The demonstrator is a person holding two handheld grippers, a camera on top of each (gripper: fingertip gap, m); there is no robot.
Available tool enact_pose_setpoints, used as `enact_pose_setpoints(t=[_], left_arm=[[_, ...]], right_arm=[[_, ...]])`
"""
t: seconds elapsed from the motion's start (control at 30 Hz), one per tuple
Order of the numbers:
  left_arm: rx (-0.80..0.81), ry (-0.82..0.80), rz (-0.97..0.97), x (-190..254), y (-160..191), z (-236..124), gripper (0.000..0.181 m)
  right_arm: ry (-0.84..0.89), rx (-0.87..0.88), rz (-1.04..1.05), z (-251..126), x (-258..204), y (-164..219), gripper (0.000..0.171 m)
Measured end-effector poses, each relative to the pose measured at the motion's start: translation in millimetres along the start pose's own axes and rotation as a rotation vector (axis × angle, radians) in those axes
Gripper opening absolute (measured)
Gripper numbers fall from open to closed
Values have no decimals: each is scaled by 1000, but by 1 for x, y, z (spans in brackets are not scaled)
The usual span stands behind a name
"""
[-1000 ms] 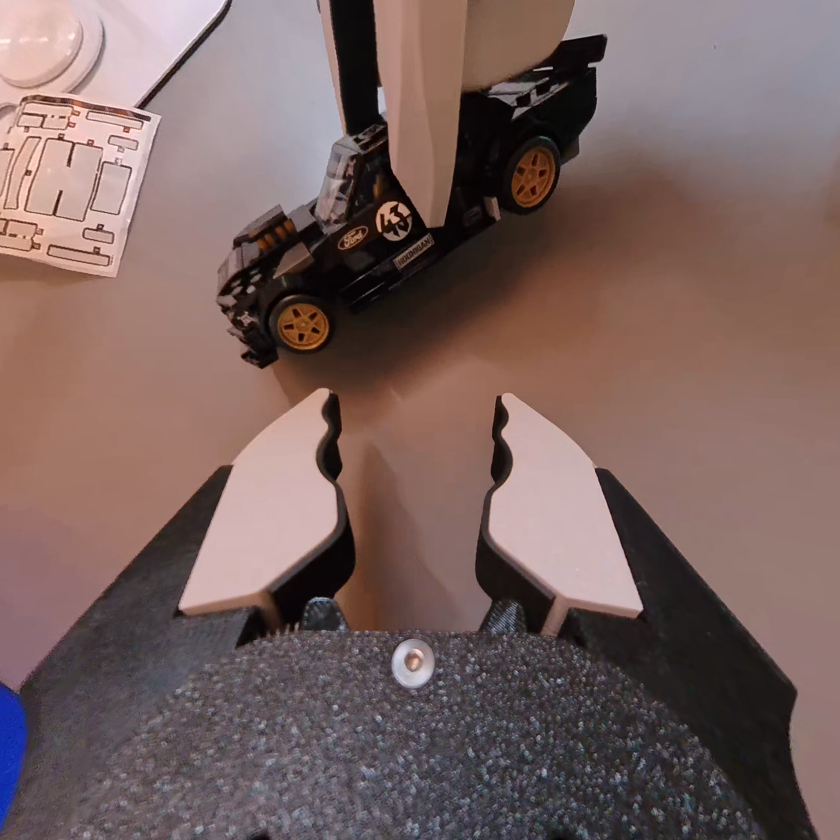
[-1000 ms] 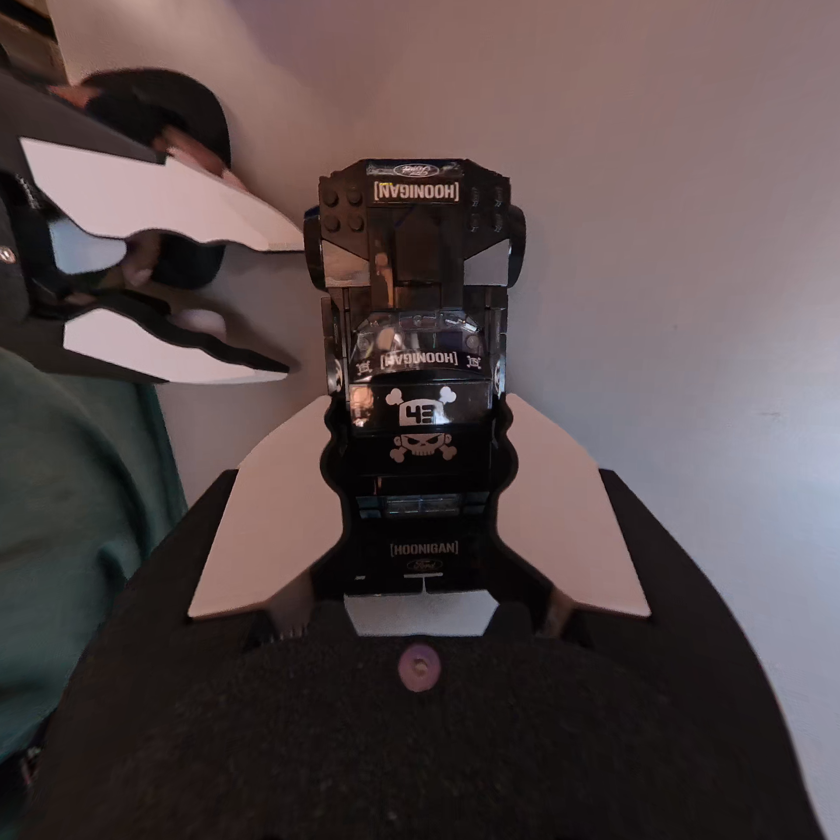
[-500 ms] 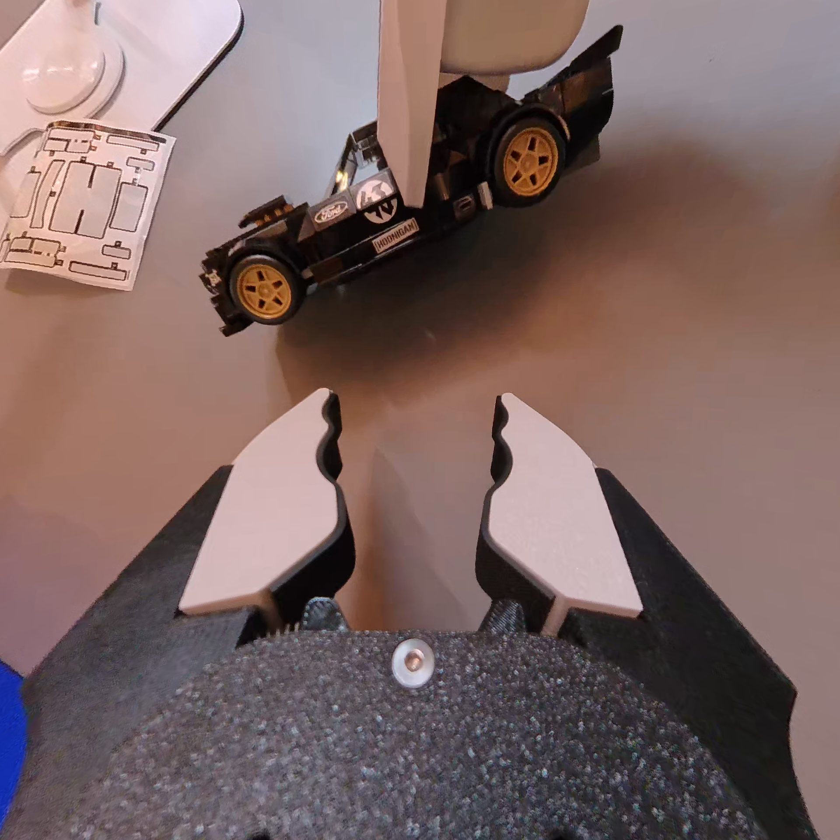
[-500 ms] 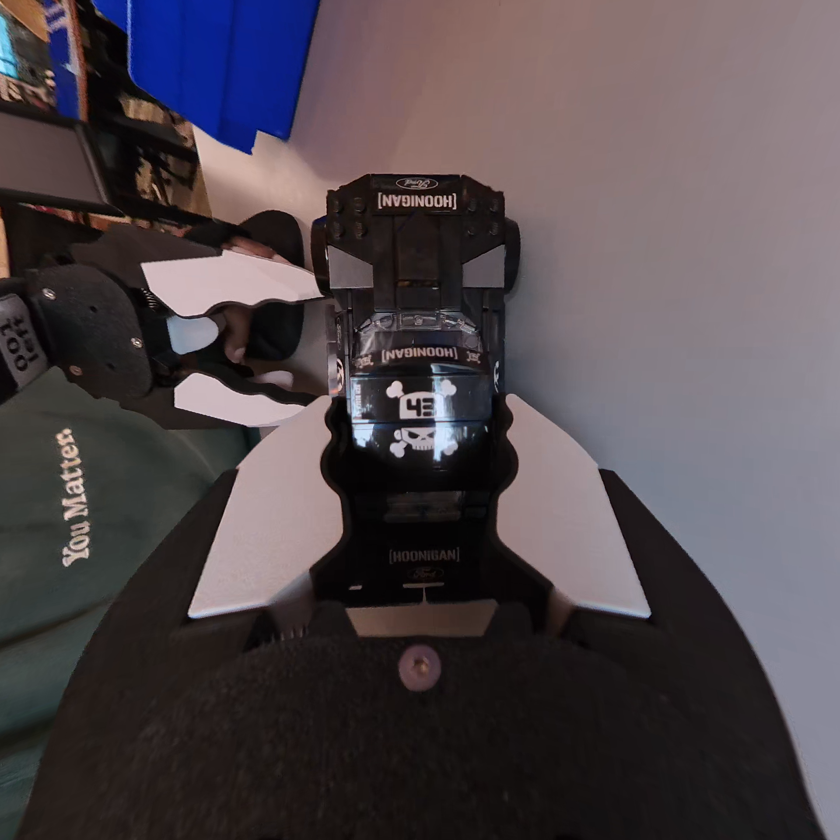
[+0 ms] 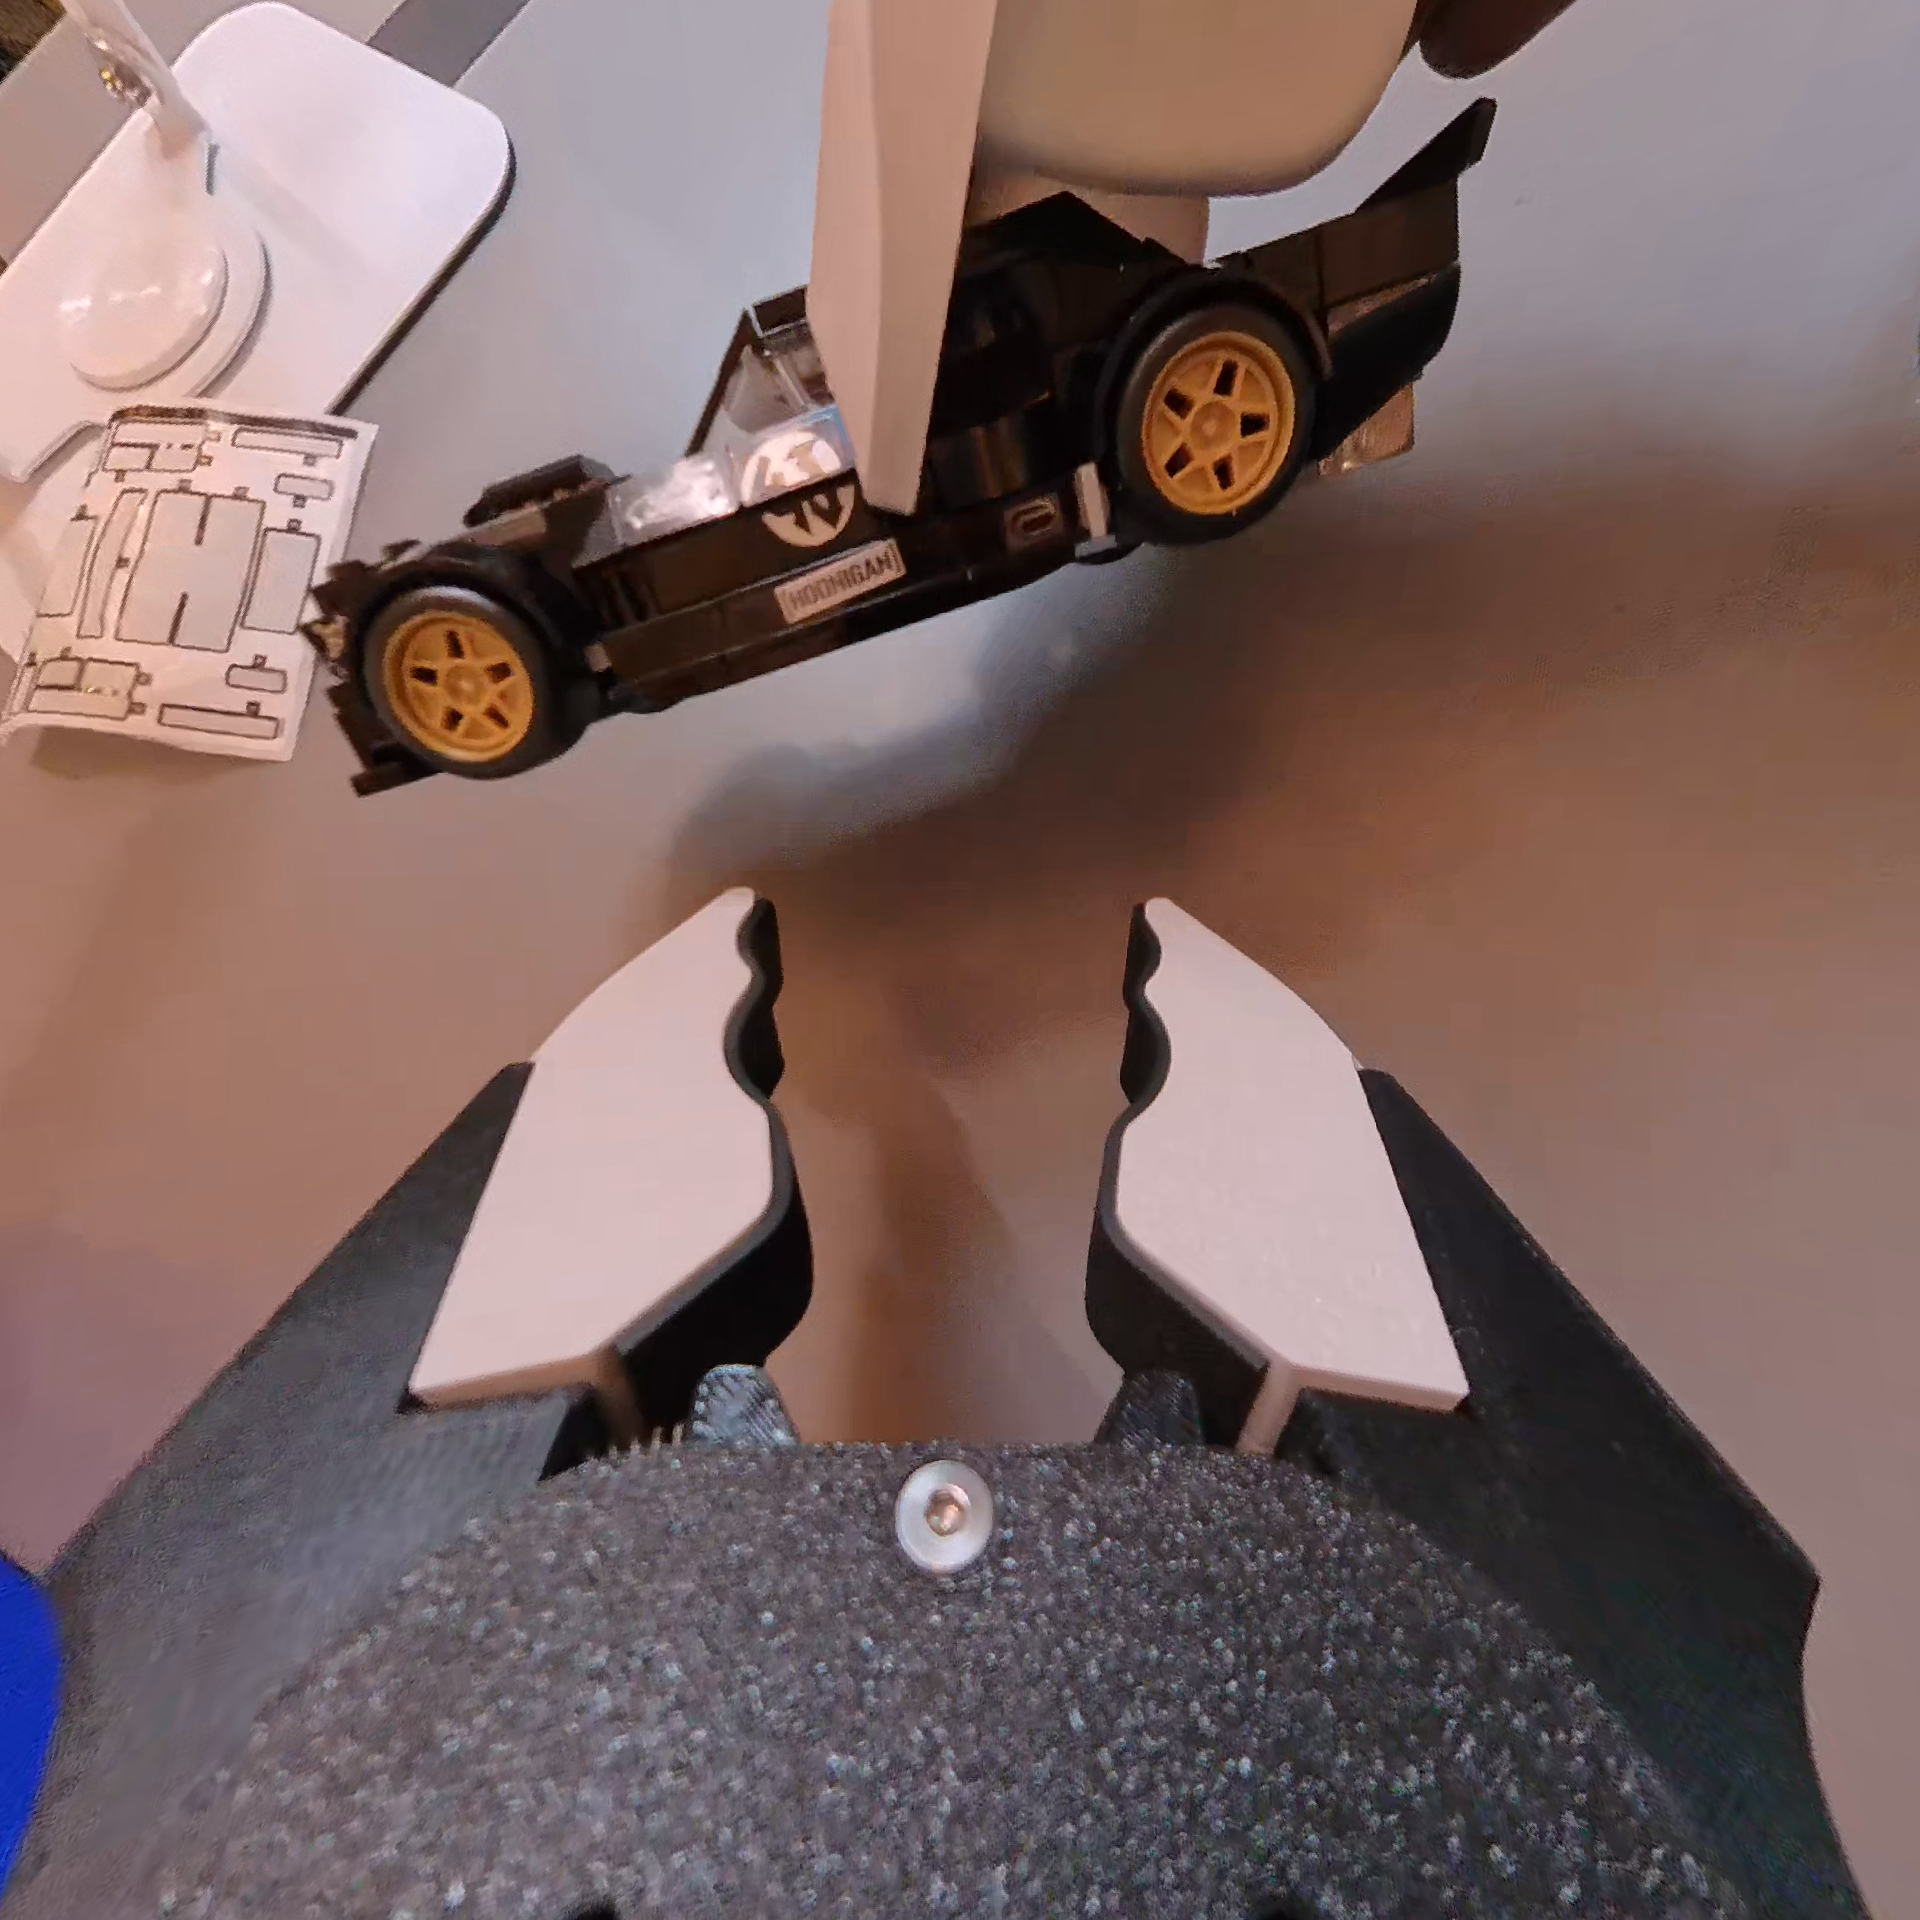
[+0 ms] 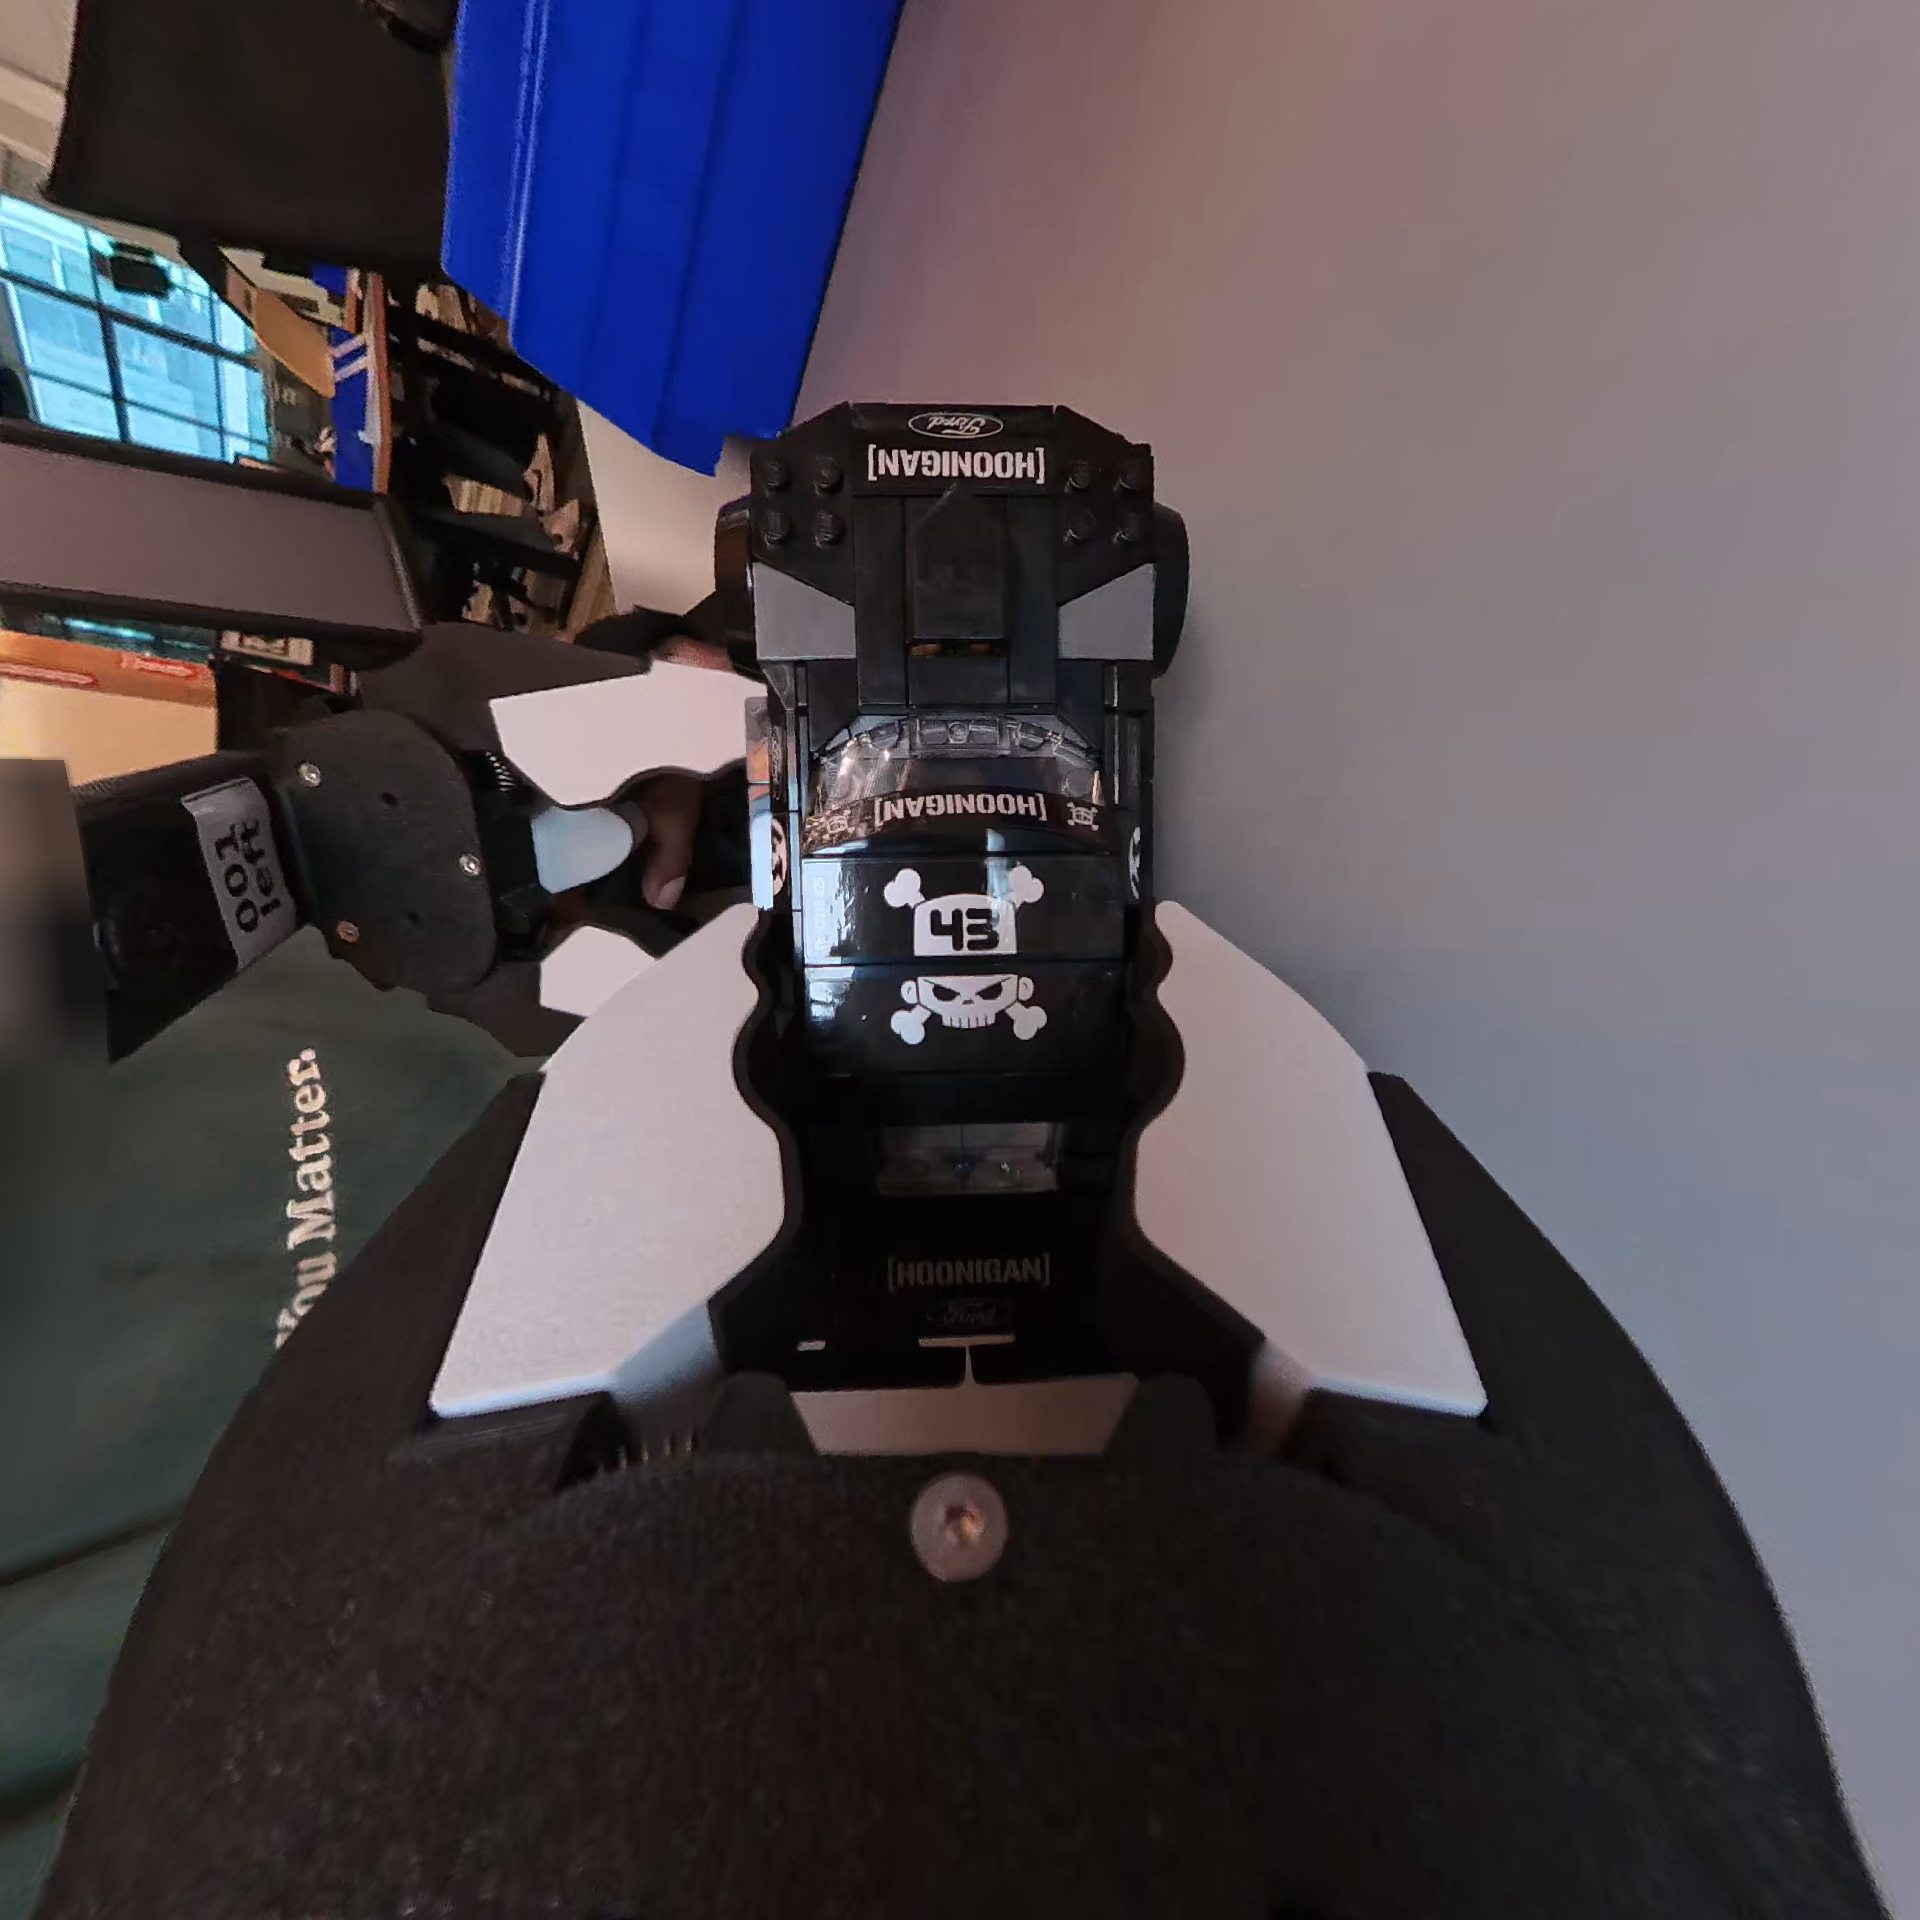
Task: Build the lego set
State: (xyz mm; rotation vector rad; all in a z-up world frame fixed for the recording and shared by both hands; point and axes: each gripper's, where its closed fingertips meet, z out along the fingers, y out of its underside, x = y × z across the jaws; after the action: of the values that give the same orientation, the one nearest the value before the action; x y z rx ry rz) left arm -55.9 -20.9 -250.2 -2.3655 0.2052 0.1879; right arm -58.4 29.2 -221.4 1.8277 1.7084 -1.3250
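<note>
Lettering cannot be repeated here, only placed. In the left wrist view the black lego car point(image 5: 717, 592), upper centre, carries a white-lettered strip on its sill, a round white emblem on the door and a small oval badge ahead of the rear wheel. In the right wrist view, its top point(image 6: 961, 935) bears lettered strips, oval badges and two skull emblems, one holding a number. At left, a grey label point(image 6: 244, 868) sits on the left gripper point(image 6: 686, 821); white lettering runs along a green garment point(image 6: 156, 1195), lower left.

Black brick-built toy car with gold wheels point(image 5: 727, 582): roof and door hidden behind pale right gripper finger point(image 5: 883, 260); white sticker sheet point(image 5: 177, 582) cut by left frame edge; blue object point(image 5: 21, 1662) at lower left mostly out of frame.
</note>
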Motion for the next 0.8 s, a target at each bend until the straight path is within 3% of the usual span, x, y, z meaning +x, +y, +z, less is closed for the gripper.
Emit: enact_pose_setpoints(t=[0.8], left_arm=[[36, 23, 146, 46, -40, 8, 64]], right_arm=[[85, 153, -21, -41, -21, 30, 65]])
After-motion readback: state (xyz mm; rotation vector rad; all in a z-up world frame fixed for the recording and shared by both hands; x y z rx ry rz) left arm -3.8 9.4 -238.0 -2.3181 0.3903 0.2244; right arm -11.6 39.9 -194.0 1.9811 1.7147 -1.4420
